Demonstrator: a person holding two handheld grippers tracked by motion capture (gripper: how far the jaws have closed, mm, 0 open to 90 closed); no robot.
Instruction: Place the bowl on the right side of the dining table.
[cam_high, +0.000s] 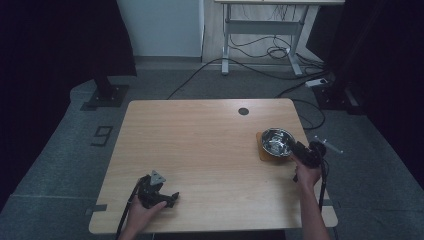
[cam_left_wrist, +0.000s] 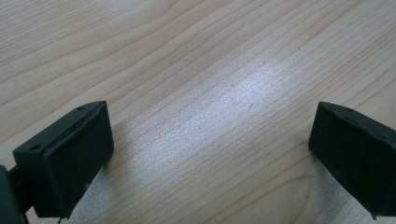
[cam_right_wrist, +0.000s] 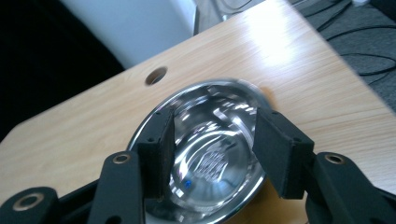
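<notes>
A shiny steel bowl (cam_high: 276, 140) rests on a small orange-brown mat (cam_high: 261, 149) near the table's right edge. My right gripper (cam_high: 297, 148) is at the bowl's near right rim. In the right gripper view its jaws stand open in front of the bowl (cam_right_wrist: 212, 179), one black pad (cam_right_wrist: 159, 149) on each side of the hollow, and the right gripper (cam_right_wrist: 215, 128) holds nothing. My left gripper (cam_high: 170, 198) lies low at the table's front left, pointing right. The left gripper (cam_left_wrist: 210, 144) is wide open over bare wood.
A round cable hole (cam_high: 243, 111) sits near the table's far edge, also visible as the hole (cam_right_wrist: 155, 75) beyond the bowl. The wooden table (cam_high: 200, 145) is bare in the middle. Cables, a power strip (cam_high: 317, 82) and another desk's legs lie on the floor behind.
</notes>
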